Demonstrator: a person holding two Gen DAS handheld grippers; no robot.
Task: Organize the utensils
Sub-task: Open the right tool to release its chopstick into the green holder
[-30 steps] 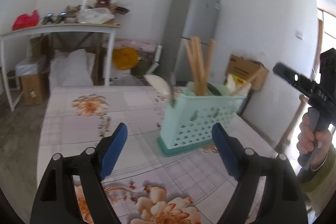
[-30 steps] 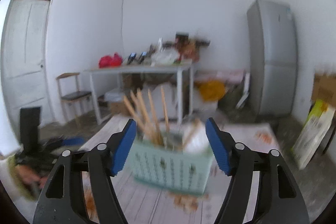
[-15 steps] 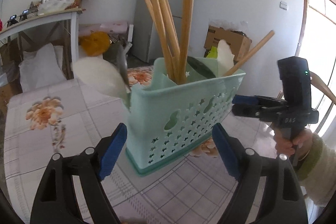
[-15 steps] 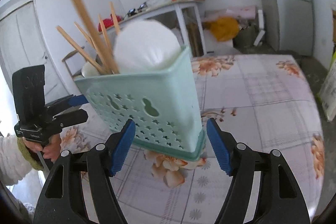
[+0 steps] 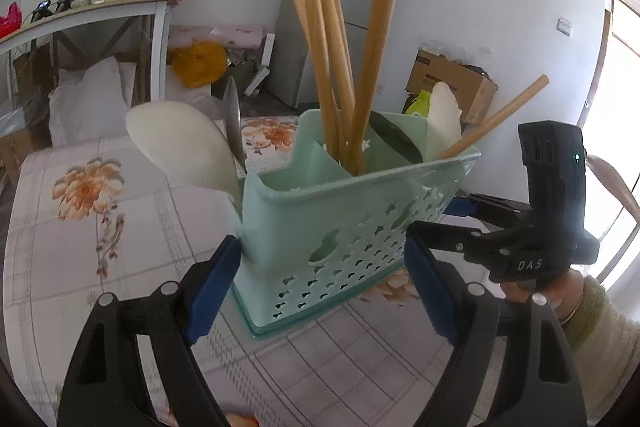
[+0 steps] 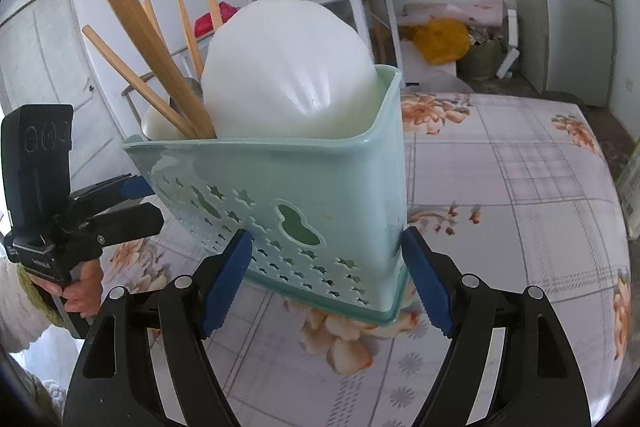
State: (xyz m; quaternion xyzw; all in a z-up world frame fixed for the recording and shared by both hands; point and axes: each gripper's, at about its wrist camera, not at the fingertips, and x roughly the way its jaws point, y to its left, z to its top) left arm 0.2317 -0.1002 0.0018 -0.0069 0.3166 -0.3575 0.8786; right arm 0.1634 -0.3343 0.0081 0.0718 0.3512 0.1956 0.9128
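A mint-green perforated utensil caddy (image 5: 340,223) (image 6: 304,183) stands upright on the floral tablecloth (image 6: 520,187). It holds several wooden chopsticks (image 5: 340,67), a big white rice paddle (image 6: 288,75), a white spoon (image 5: 184,147) and a metal spoon (image 5: 232,115). My left gripper (image 5: 322,283) (image 6: 150,203) is open, with one end of the caddy between its blue pads. At the opposite end my right gripper (image 6: 326,281) (image 5: 434,219) straddles the caddy. Its jaws are opening and the pads sit just beside the walls.
Floral tablecloth (image 5: 100,227) stretches beyond the caddy. A grey fridge (image 6: 576,7), a cluttered white table (image 5: 100,11), a cardboard box (image 5: 452,83) and a yellow bag (image 6: 440,39) stand behind. A hand and sleeve (image 5: 592,307) hold the right gripper.
Both grippers came down and in toward the caddy, which now fills each view. Since half a second ago they barely moved; the right pads stand slightly wider.
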